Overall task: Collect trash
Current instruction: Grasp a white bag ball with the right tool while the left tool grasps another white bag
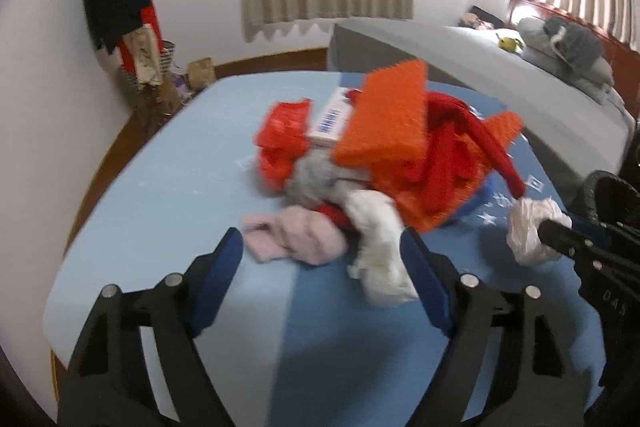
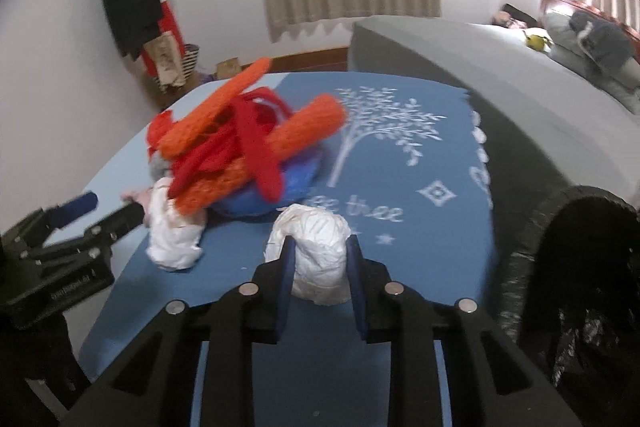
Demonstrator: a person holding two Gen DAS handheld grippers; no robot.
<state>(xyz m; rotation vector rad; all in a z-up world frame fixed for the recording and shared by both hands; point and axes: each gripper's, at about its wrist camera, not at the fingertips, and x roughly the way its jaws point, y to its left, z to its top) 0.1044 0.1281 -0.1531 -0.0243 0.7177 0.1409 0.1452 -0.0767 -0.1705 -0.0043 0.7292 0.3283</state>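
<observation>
Two crumpled white paper wads matter at this moment, and I have one of them. My right gripper (image 2: 320, 259) is pinched on the first paper wad (image 2: 310, 247), its blue pads pressing the sides just above the dark blue cloth with a white tree print (image 2: 400, 147); from my left camera the same wad shows at the far right on the tip of that gripper (image 1: 534, 227). My left gripper (image 1: 320, 255) has its jaws spread wide with nothing pressed between them, the right pad just beside the second white wad (image 1: 380, 251), which lies on the pale blue table surface (image 1: 160, 207). A pink cloth (image 1: 296, 239) lies next to that wad, between and beyond my fingers. Behind both is a heap of orange bristly mats (image 1: 384, 115), red knitted strips (image 1: 452, 147), a red plastic bag (image 1: 284, 131) and a small white box (image 1: 332, 123), resting on a blue bowl (image 2: 272, 199). A black bag-lined bin (image 2: 576, 267) stands at my right, beside the table edge.
</observation>
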